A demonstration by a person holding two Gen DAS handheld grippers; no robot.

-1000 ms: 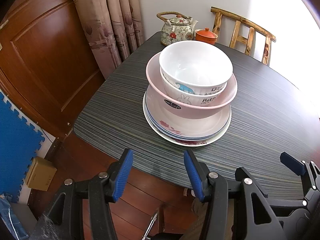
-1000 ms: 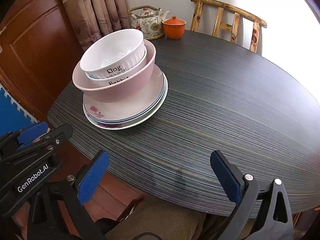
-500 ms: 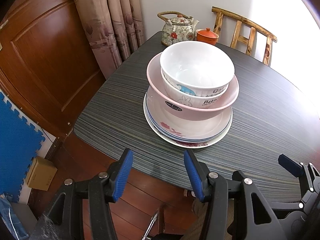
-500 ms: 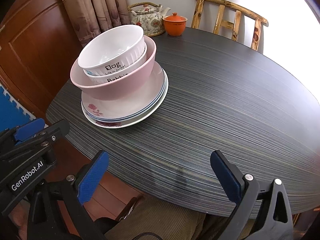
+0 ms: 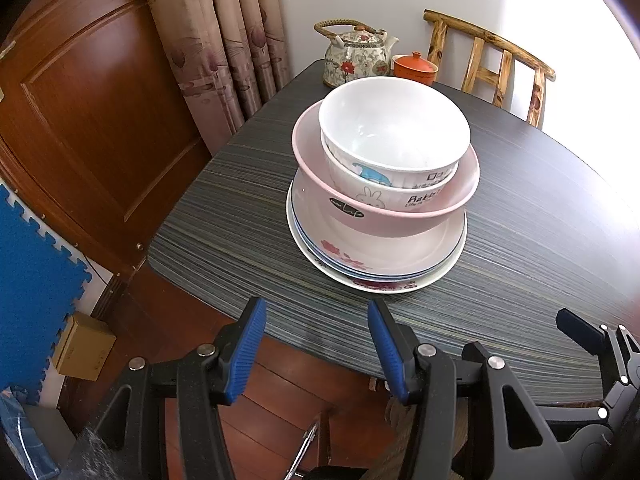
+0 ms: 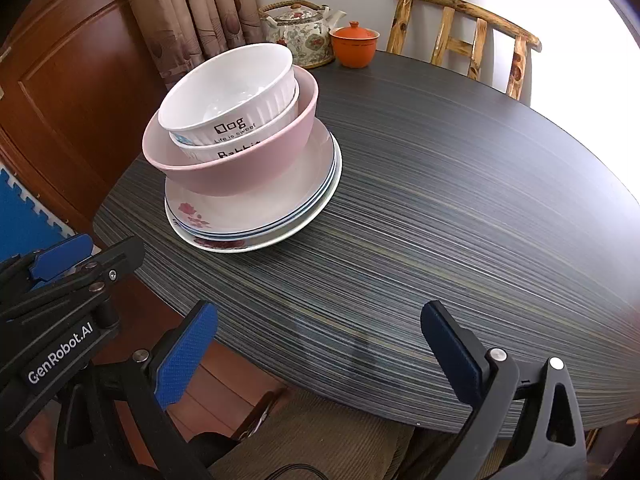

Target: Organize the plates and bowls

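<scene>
Nothing moved | glossy round bowls (image 5: 394,136) nested | plates (image 5: 376,256) | striped table (image 6: 440,200)

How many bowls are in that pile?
3. The Dog bowl sits on top, nested in the Rabbit bowl, which sits in the pink bowl. All rest on the plates. Another could hide inside.

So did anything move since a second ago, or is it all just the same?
Nothing really changed. The left gripper and the right gripper both hang open and empty at the near edge of the table, holding nothing. The bowls sit nested on the plates just as before, and the teapot and orange pot stayed put.
</scene>
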